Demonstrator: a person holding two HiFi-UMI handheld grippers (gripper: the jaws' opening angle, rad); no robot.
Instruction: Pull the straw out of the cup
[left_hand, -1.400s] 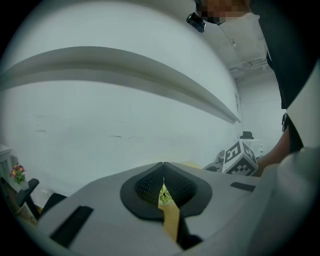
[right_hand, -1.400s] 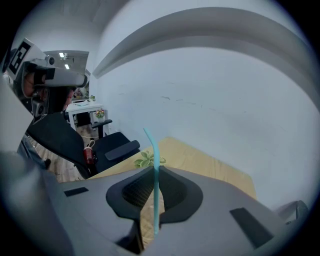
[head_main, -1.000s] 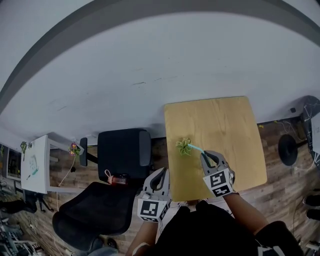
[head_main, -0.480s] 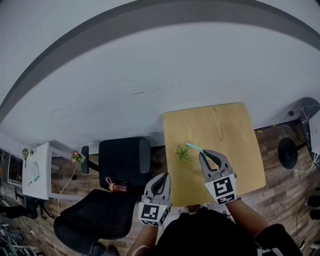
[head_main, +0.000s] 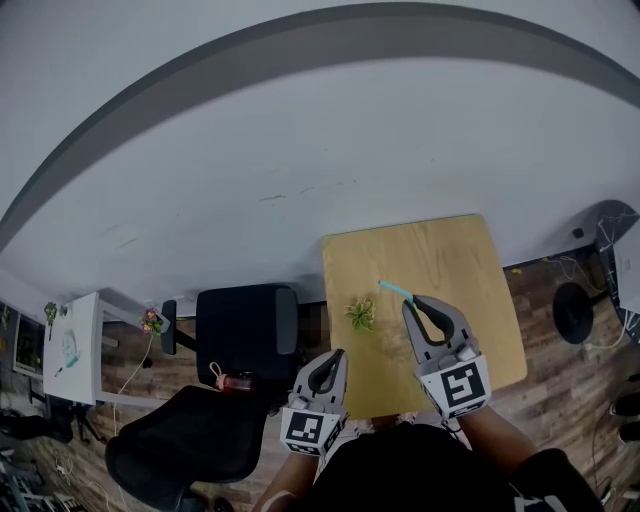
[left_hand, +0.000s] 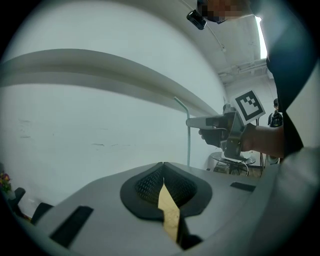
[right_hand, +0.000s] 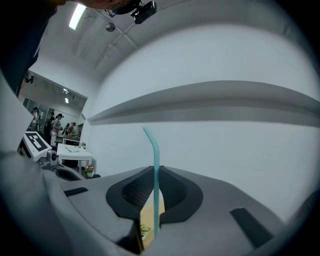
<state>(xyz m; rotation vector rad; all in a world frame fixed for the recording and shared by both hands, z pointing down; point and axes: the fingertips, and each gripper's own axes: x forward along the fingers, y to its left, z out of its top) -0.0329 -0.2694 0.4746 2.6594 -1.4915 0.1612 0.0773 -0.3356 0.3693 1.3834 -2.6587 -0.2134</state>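
Observation:
A small green leafy-looking cup (head_main: 360, 313) stands on the square wooden table (head_main: 450, 260), near its left side. My right gripper (head_main: 408, 302) is raised to the right of the cup and shut on a teal bendy straw (head_main: 393, 290). The straw hangs clear of the cup and stands upright between the pads (right_hand: 156, 175), with its bent tip on top. From the left gripper view, the straw (left_hand: 188, 140) and the right gripper (left_hand: 194, 121) show well above the table. My left gripper (head_main: 335, 356) is shut and holds nothing. It hovers at the table's front left corner.
Two black office chairs (head_main: 247, 318) (head_main: 180, 440) stand left of the table, and a red item (head_main: 236, 381) lies between them. A white side table (head_main: 70, 335) is at the far left. A black round stand base (head_main: 571, 300) sits right of the table. A white wall lies behind.
My right gripper has risen with the straw. The straw's lower end has come out of the green cup and now hangs free. The left gripper has barely shifted.

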